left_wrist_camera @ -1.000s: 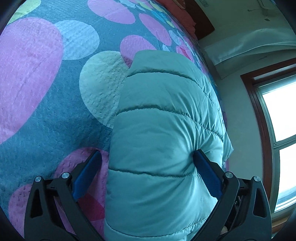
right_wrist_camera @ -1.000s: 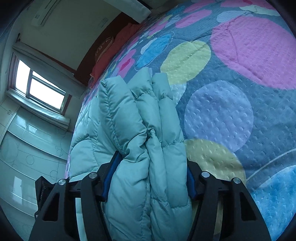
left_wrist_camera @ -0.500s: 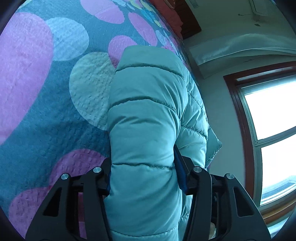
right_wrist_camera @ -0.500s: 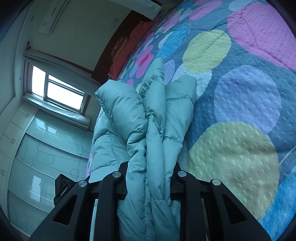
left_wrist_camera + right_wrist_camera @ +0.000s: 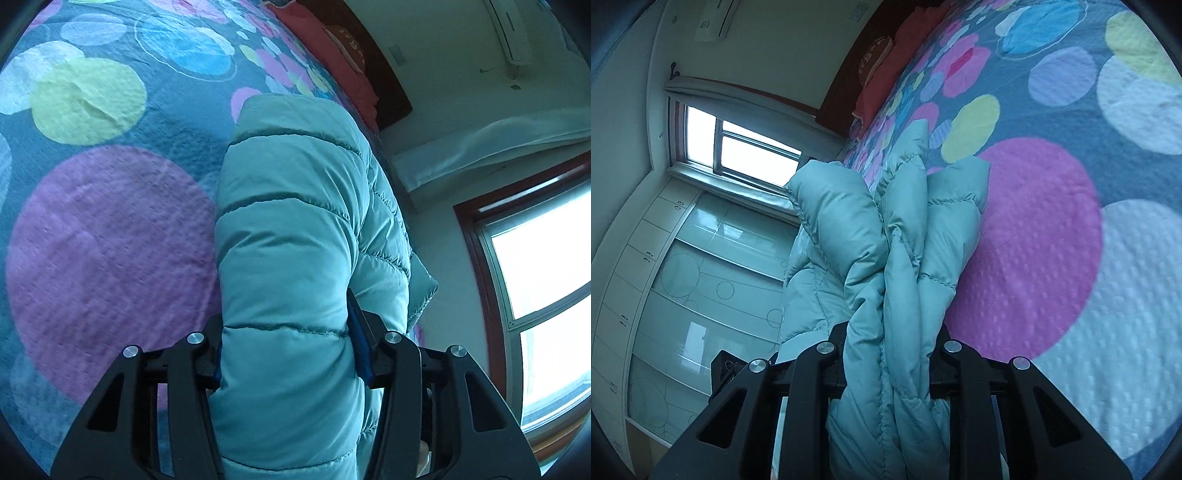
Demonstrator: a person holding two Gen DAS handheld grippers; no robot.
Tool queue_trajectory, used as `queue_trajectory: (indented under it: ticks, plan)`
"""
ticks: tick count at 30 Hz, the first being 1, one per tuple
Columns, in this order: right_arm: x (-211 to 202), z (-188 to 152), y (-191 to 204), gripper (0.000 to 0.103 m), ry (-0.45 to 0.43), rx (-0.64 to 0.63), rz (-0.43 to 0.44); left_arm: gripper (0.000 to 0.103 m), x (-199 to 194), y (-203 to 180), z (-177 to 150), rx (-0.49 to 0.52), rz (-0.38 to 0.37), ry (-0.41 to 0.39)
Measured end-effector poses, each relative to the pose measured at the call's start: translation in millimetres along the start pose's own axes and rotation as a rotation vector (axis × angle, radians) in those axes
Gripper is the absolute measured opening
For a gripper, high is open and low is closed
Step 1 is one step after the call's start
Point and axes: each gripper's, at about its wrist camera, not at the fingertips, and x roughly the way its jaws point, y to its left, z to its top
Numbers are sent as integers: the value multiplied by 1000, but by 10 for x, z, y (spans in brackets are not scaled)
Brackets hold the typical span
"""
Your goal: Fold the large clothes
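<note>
A teal quilted down jacket is held up over a bed with a dotted blue bedspread. My left gripper is shut on a thick padded fold of the jacket. My right gripper is shut on a bunched edge of the same jacket, several layers squeezed between the jaws. The blue pads are mostly hidden by fabric. The jacket's lower part hangs out of view.
Red pillows and a dark headboard lie at the far end of the bed. A window and a curtain are beside the bed. A white wardrobe stands beyond the bed's edge in the right wrist view.
My left gripper shut on the jacket fold, having been open a second ago. Both grippers lifted the jacket and moved along the bed; the right squeezed tighter.
</note>
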Motion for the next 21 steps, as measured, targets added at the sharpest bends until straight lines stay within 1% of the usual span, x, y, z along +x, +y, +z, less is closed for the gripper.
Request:
queue_trajectory:
  ticks: [4, 8, 10, 13, 15, 17, 18, 20, 21]
  plan:
    - [185, -54, -42, 23, 21, 9, -22, 49, -26, 216, 77, -28, 23, 1]
    - [178, -31, -37, 23, 29, 3, -36, 50, -10, 326, 99, -30, 14, 14]
    - [172, -11, -8, 25, 39, -5, -51, 52, -5, 329, 121, -28, 17, 19]
    - [134, 5, 36, 33, 49, -27, -82, 55, 23, 296, 161, -24, 23, 28]
    - [125, 0, 54, 37, 58, -47, -103, 57, 24, 297, 201, -20, 27, 31]
    - [135, 38, 98, 44, 65, -60, -123, 60, 15, 288, 228, -22, 35, 34]
    - [122, 54, 110, 46, 67, -65, -131, 61, -10, 296, 226, -27, 36, 34]
    - [73, 96, 128, 55, 64, -71, -142, 64, -80, 337, 238, -38, 39, 34]
    - [44, 122, 133, 57, 57, -71, -147, 65, -112, 338, 253, -43, 37, 31]
